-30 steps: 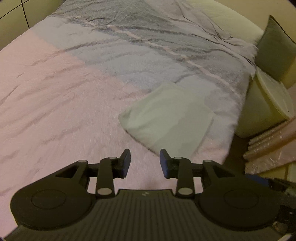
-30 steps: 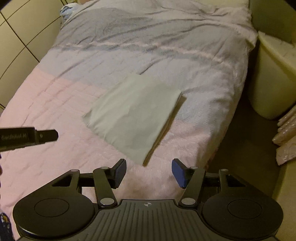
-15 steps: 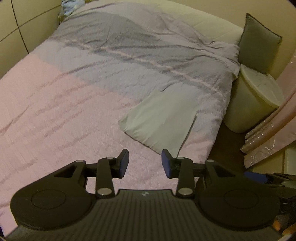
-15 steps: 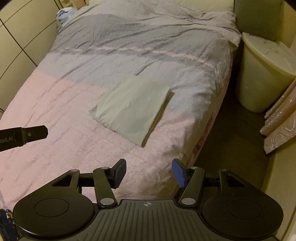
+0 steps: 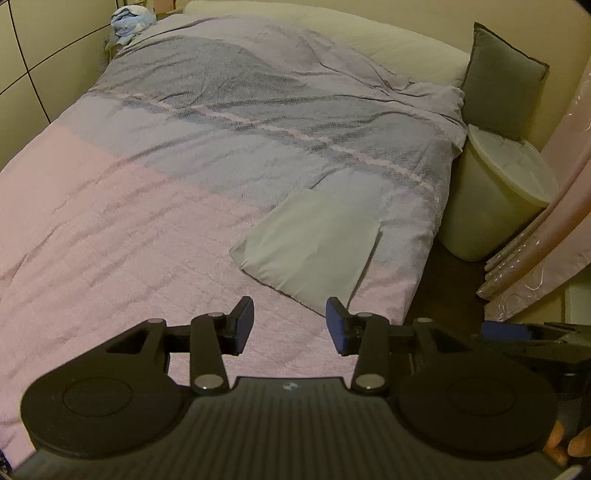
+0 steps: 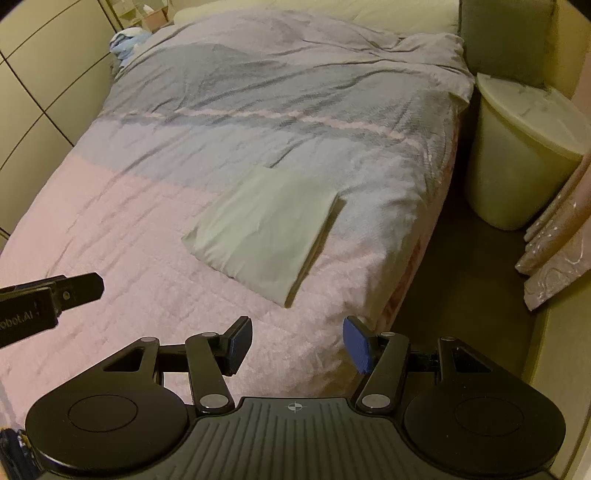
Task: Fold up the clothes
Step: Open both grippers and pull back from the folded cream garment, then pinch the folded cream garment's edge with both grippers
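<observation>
A pale grey-green garment (image 5: 310, 245) lies folded into a flat rectangle on the bed, near its right edge; it also shows in the right wrist view (image 6: 264, 230). My left gripper (image 5: 290, 323) is open and empty, held above the pink part of the bed, short of the garment's near corner. My right gripper (image 6: 295, 341) is open and empty, above the bed's near right corner, also short of the garment. The left gripper's body (image 6: 48, 299) shows at the left edge of the right wrist view.
The bed has a pink and grey quilt (image 5: 147, 177). A round cream bin with a lid (image 5: 495, 206) stands on the floor right of the bed. A grey cushion (image 5: 502, 96) leans behind it. A pink curtain (image 5: 546, 229) hangs at far right. Blue cloth (image 5: 129, 22) lies at the far corner.
Both grippers have pulled back and up from the folded garment, so more of the bed and room shows. The garment has not moved. Both jaws stay open.
</observation>
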A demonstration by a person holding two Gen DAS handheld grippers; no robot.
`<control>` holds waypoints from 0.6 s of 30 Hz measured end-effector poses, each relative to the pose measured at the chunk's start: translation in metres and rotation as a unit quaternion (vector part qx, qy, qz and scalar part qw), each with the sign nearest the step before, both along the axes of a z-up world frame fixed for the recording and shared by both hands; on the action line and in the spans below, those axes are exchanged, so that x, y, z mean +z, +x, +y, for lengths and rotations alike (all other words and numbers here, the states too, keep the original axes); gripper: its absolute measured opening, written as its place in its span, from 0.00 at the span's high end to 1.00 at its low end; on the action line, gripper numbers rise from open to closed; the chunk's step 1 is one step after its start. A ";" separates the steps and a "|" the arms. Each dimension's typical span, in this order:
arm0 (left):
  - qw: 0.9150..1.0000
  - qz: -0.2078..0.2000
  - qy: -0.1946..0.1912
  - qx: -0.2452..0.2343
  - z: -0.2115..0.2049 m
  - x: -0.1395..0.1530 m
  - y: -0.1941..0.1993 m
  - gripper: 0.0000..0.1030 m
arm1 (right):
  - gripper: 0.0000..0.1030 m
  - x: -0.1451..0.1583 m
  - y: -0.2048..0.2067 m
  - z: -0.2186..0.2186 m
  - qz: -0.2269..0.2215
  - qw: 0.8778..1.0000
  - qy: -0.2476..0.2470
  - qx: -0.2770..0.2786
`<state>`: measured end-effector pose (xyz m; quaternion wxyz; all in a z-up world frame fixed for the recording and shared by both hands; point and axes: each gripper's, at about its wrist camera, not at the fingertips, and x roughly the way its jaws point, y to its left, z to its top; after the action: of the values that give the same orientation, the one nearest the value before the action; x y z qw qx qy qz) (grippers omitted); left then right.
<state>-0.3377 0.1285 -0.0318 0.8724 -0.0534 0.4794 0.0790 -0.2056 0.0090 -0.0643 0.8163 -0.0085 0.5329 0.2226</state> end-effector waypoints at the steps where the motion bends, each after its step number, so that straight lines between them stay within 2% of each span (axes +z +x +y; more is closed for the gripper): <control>1: 1.000 0.001 -0.001 0.003 0.002 -0.002 0.002 0.61 | 0.43 -0.001 0.002 0.001 0.001 1.000 0.000 0.003; 5: 0.999 0.009 -0.023 0.026 0.015 -0.012 0.009 0.61 | 0.43 -0.011 0.013 0.003 0.016 1.000 0.005 0.001; 10: 0.992 0.010 -0.097 0.077 0.049 -0.029 0.016 0.61 | 0.43 -0.025 0.038 -0.003 0.046 0.998 0.032 -0.019; 15: 0.974 0.013 -0.163 0.156 0.084 -0.056 0.029 0.60 | 0.43 -0.045 0.079 -0.011 0.084 0.990 0.112 -0.027; 18: 0.955 0.017 -0.208 0.211 0.101 -0.082 0.037 0.61 | 0.43 -0.069 0.112 -0.021 0.126 0.975 0.174 -0.050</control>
<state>-0.3003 0.2297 -0.1133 0.7972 -0.3327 0.4774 0.1607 -0.0939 -0.0120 -0.1336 0.7418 0.1883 0.5840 0.2706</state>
